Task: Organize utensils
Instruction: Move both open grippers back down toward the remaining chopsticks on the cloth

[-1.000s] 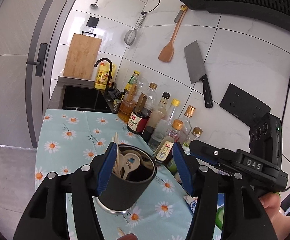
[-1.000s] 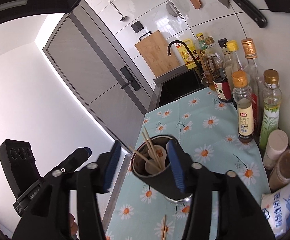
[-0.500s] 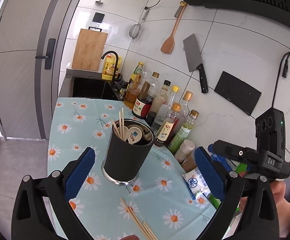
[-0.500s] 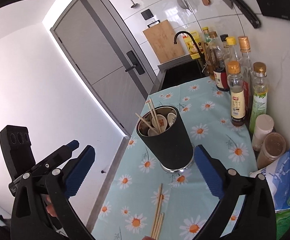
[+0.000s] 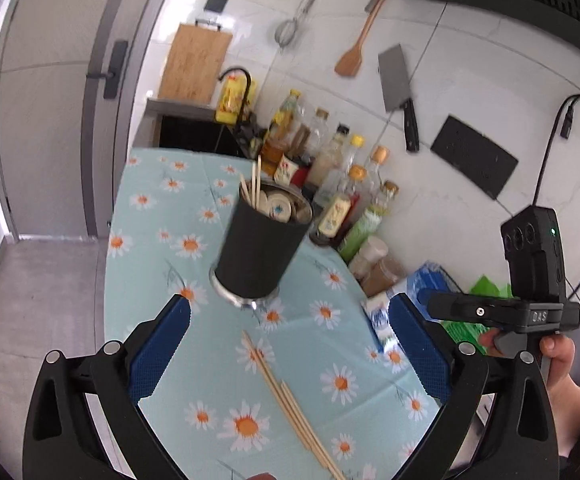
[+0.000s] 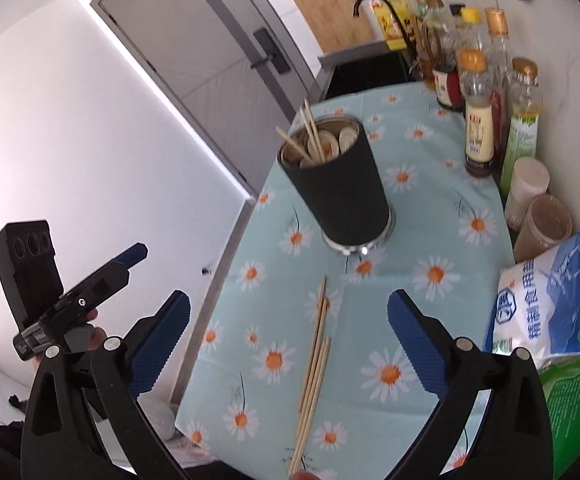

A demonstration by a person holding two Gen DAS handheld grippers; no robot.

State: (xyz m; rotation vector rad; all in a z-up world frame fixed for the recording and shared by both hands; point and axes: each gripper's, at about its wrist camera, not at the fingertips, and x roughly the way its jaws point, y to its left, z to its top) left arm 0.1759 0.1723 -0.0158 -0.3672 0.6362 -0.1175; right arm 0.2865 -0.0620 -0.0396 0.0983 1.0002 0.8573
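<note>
Matte black cylindrical holder (image 5: 258, 252) — slender wooden chopsticks (image 5: 294, 408)

The utensil holder (image 5: 260, 248) stands on the tablecloth (image 5: 162, 240), chopsticks and spoons (image 5: 276, 208) inside; loose chopsticks (image 5: 290, 400) lie before it, bottles (image 5: 354, 196) at its right.

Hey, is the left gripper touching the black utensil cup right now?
Apart. In the left wrist view the left gripper stands wide open, with bare daisy cloth between its blue pads and the black utensil cup.
</note>
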